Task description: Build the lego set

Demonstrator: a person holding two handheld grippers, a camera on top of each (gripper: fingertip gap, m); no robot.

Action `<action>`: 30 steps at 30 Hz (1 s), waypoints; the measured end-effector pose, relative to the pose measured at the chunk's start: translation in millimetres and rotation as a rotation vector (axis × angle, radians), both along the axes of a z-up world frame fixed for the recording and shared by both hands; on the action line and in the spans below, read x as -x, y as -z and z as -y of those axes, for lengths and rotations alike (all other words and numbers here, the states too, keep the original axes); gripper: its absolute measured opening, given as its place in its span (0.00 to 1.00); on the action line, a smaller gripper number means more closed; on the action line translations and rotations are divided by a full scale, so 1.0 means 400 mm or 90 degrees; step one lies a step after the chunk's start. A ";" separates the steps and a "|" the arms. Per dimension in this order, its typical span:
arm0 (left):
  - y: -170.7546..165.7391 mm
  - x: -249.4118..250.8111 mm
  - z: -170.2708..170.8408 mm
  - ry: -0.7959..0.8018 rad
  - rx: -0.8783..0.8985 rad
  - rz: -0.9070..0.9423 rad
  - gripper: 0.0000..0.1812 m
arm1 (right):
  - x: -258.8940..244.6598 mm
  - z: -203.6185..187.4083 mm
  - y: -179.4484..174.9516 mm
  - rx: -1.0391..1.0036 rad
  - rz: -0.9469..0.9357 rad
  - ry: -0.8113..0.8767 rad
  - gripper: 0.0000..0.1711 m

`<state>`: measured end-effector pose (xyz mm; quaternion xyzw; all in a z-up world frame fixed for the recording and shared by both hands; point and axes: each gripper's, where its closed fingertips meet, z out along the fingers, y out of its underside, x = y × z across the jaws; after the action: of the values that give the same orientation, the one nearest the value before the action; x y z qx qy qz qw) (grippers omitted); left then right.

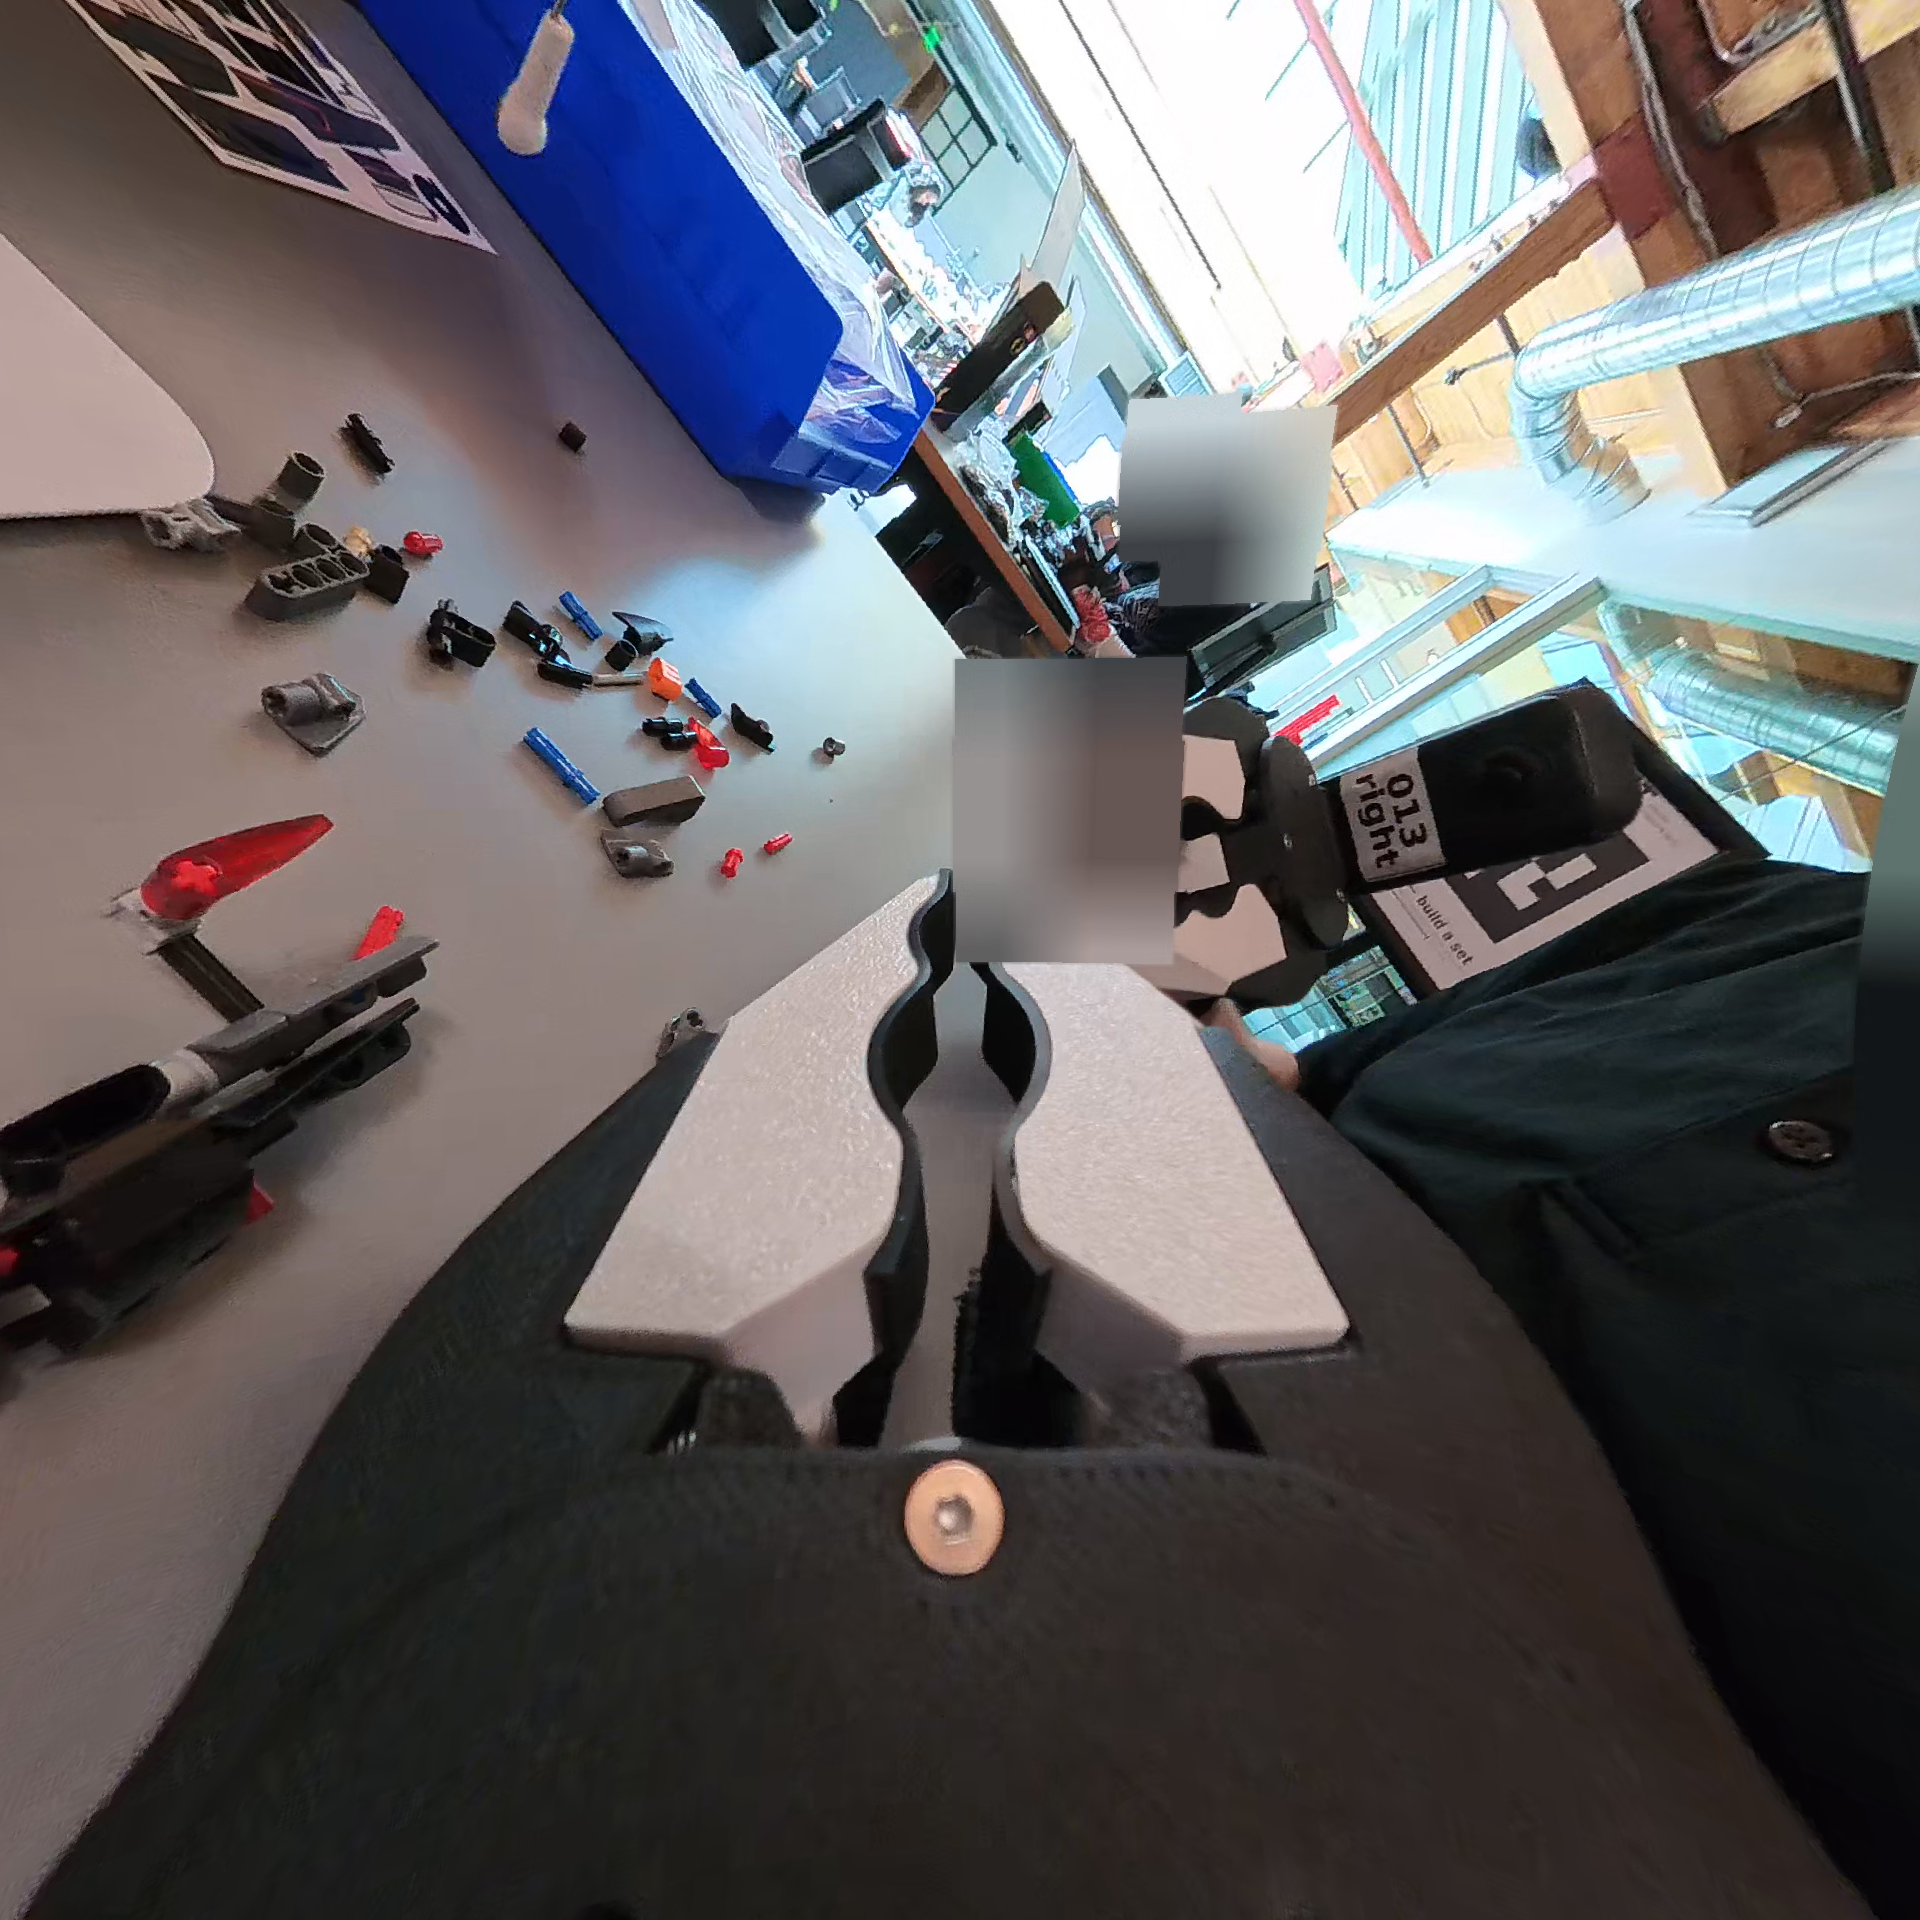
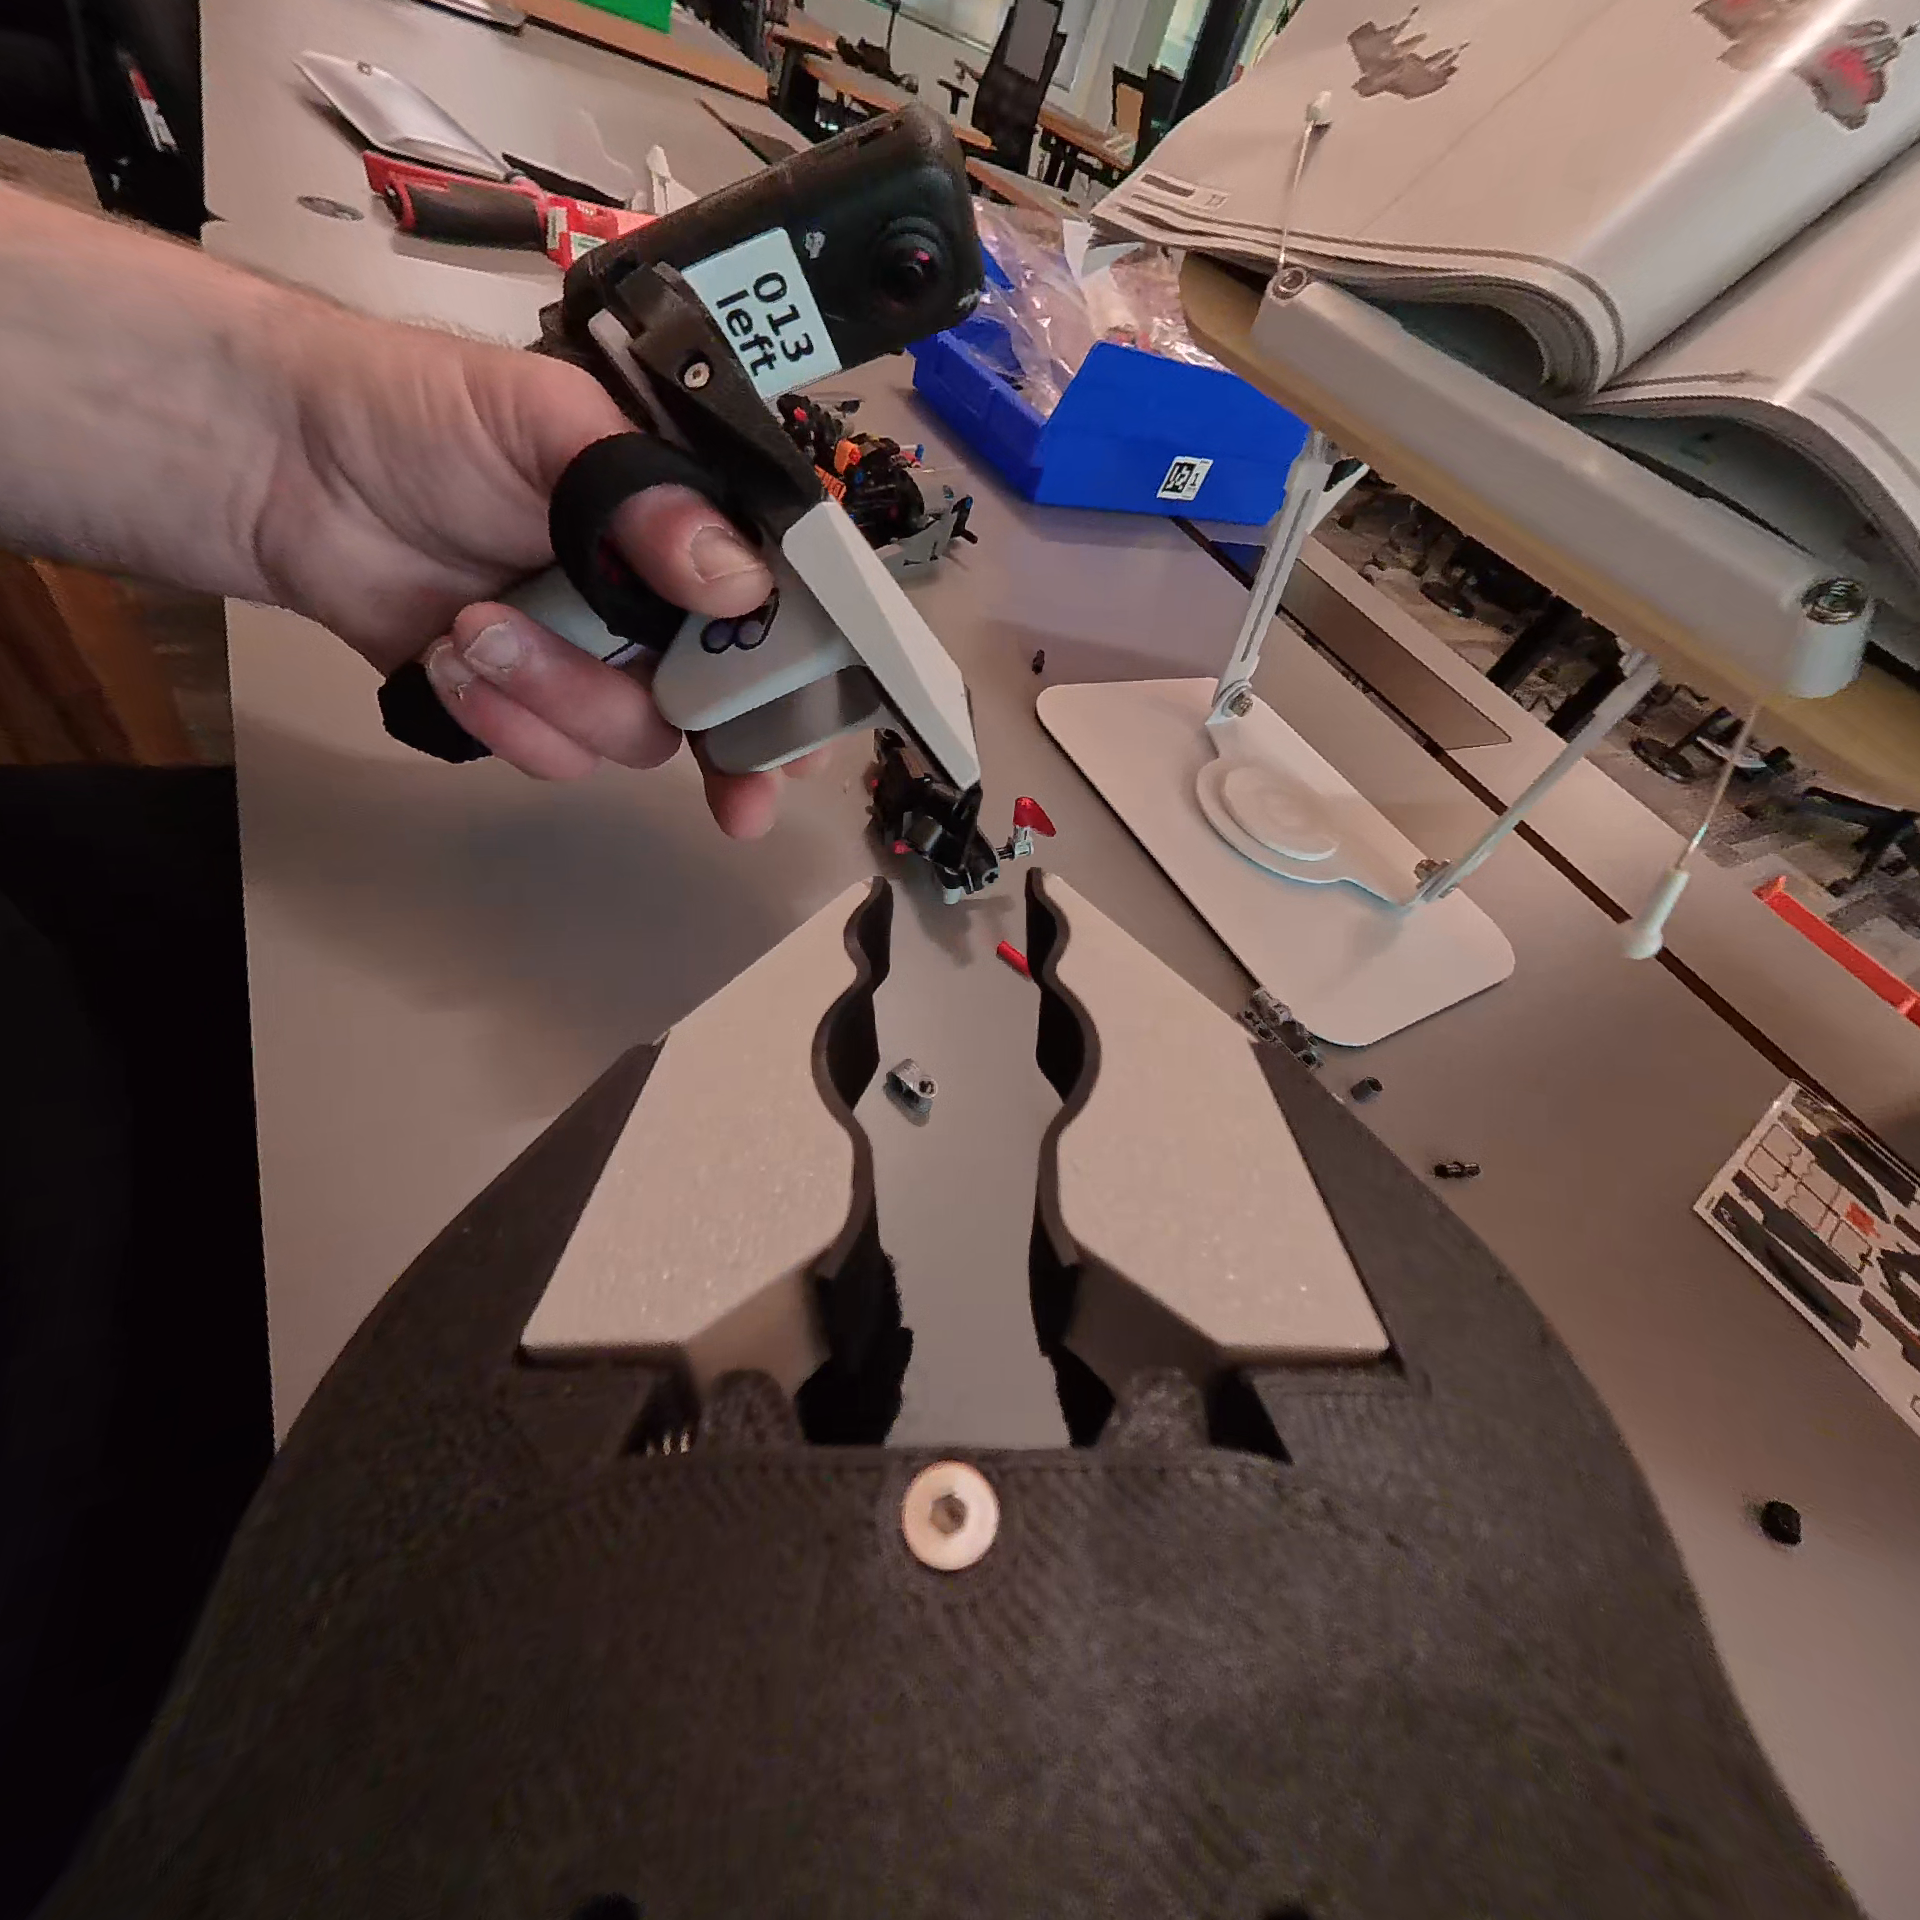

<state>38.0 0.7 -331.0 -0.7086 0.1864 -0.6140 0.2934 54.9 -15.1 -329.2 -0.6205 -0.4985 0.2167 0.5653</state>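
Observation:
A partly built black Lego model (image 1: 156, 1153) lies on the grey table at the lower left of the left wrist view, with a clear red piece (image 1: 234, 857) beside it. Loose black, grey, blue and red pieces (image 1: 623, 675) are scattered beyond. My left gripper (image 1: 964, 935) has a narrow gap between its jaws and holds nothing. A blur patch hides its tips. In the right wrist view the left gripper (image 2: 961, 769) points down just beside the model (image 2: 930, 821). My right gripper (image 2: 958, 899) is open and empty above the table. A small grey piece (image 2: 911, 1088) lies between its fingers.
A blue bin (image 2: 1132, 436) stands at the back. A white stand (image 2: 1278, 831) at the right holds an open instruction booklet (image 2: 1507, 177). A sticker sheet (image 2: 1829, 1236) lies at the right edge. A red pin (image 2: 1010, 954) lies near my right fingertip. A hand (image 2: 416, 499) grips the left gripper. Left and right tips are no more than a few centimetres apart.

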 end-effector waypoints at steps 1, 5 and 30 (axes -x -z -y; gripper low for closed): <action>-0.001 -0.001 -0.001 0.000 0.000 0.001 0.00 | 0.005 0.000 0.003 -0.002 0.005 -0.002 0.14; -0.007 -0.005 -0.002 -0.001 0.004 0.008 0.00 | 0.020 -0.004 0.007 -0.011 0.017 0.010 0.14; 0.014 -0.049 0.013 -0.006 -0.085 -0.090 0.04 | -0.011 0.002 0.059 0.067 0.036 0.061 0.07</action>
<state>57.8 -4.6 -336.7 -0.7300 0.2442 -0.5471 0.3288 59.2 -16.0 -352.7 -0.6785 -0.4722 0.1978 0.5269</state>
